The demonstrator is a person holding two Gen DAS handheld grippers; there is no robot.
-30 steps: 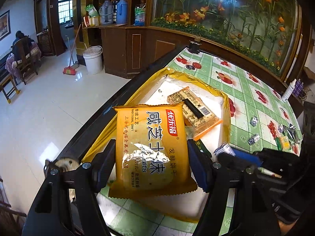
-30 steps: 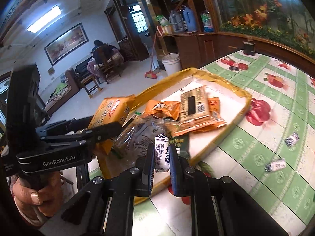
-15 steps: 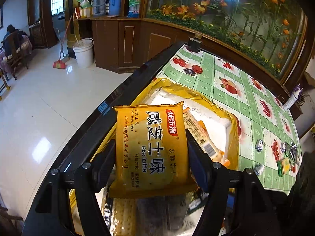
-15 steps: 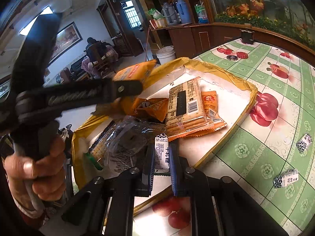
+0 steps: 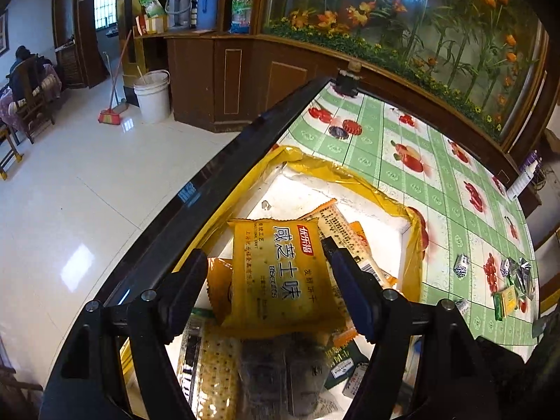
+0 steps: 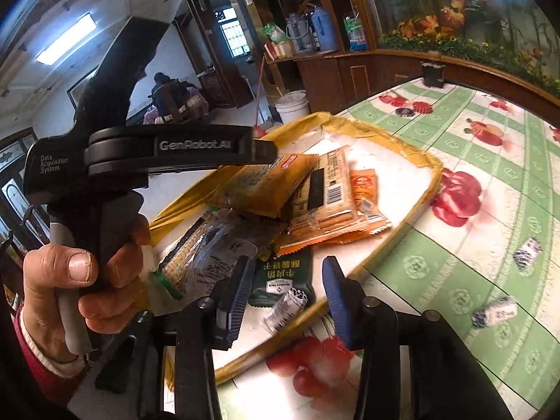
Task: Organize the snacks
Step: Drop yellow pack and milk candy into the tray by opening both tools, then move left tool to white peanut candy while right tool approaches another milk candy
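Observation:
A yellow biscuit packet lies on other snacks in the yellow-rimmed white tray. My left gripper is open, its jaws wide on either side of the packet, the left jaw apart from it. The packet also shows in the right wrist view, under the left gripper's body. My right gripper is open over the tray's near edge. A small white milk candy lies loose in the tray between its jaws, beside a dark green packet.
The tray also holds a cracker pack with a barcode, an orange sachet and clear-wrapped crackers. Small wrapped candies lie on the green fruit-print tablecloth to the right. More snacks lie further right. The table's dark edge runs left.
My left gripper lowered the yellow packet onto the snacks in the tray and opened. My right gripper opened and let the white milk candy fall into the tray.

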